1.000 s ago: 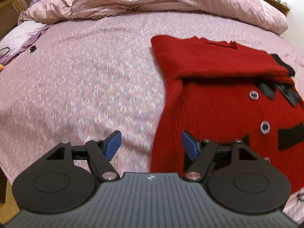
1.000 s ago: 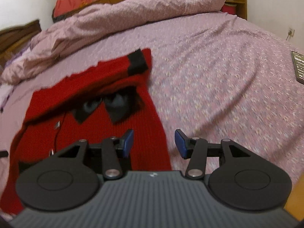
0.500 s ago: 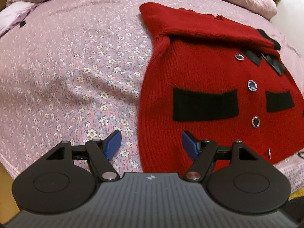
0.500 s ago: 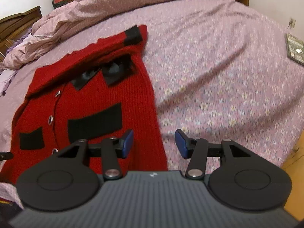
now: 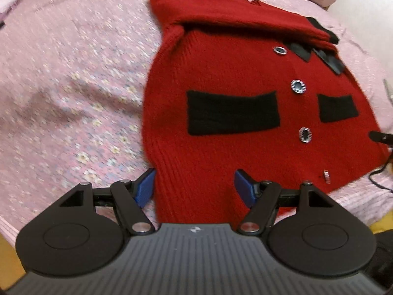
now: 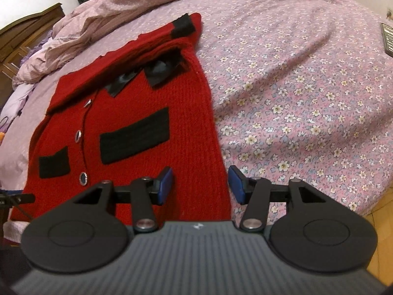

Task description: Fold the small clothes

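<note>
A small red knit cardigan (image 5: pixel 233 93) with black pocket patches, black collar and silver buttons lies flat on the bed, its sleeves folded across the top. It also shows in the right wrist view (image 6: pixel 137 127). My left gripper (image 5: pixel 195 188) is open and empty, its blue pads straddling the cardigan's lower left hem corner. My right gripper (image 6: pixel 200 184) is open and empty, its pads straddling the lower right hem corner.
The bed has a pink floral sheet (image 6: pixel 307 103). A bunched pink duvet (image 6: pixel 103 17) lies at the head. A dark flat object (image 6: pixel 388 38) lies at the bed's right edge. A black cable (image 5: pixel 380 179) runs by the cardigan's right hem. Wooden floor (image 6: pixel 383 221) shows beyond the bed edge.
Both grippers have moved down toward the cardigan's bottom hem, so the pockets and hem came into view. Each pair of open pads now sits at a hem corner.
</note>
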The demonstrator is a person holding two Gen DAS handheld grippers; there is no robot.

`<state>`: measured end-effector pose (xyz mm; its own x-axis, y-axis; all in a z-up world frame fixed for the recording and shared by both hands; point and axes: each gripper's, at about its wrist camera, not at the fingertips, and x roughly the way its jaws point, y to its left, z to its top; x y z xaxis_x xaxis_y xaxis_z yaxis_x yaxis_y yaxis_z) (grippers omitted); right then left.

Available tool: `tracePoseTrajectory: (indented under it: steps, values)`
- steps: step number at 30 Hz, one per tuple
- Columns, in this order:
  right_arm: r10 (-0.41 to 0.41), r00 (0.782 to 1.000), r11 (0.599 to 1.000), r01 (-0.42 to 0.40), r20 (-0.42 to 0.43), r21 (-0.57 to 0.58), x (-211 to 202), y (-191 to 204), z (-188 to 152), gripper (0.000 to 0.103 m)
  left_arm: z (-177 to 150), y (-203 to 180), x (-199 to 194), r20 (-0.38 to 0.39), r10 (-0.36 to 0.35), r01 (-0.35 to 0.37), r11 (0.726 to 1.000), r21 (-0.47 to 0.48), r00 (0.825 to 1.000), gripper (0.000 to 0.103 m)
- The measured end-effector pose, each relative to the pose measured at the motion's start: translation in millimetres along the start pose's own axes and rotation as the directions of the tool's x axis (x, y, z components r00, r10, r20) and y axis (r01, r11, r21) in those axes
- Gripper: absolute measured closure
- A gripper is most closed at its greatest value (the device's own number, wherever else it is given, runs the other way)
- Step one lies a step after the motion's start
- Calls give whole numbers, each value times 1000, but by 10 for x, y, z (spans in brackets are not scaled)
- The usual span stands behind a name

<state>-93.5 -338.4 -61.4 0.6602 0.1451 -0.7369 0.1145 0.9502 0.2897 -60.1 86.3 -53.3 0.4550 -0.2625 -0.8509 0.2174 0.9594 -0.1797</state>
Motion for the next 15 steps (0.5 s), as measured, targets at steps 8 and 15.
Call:
tracePoseTrajectory:
  steps: [8,15]
  values:
    - [38,999,997,-38,-2,-71,-59,70,-57,50,-53,-79,102,-37,-86,86,996,-4,996,29]
    - [73,997,992,-73,0,-100,-66,121,-40,51,-65,-97,158,-30,-74,75,997,6,997,29]
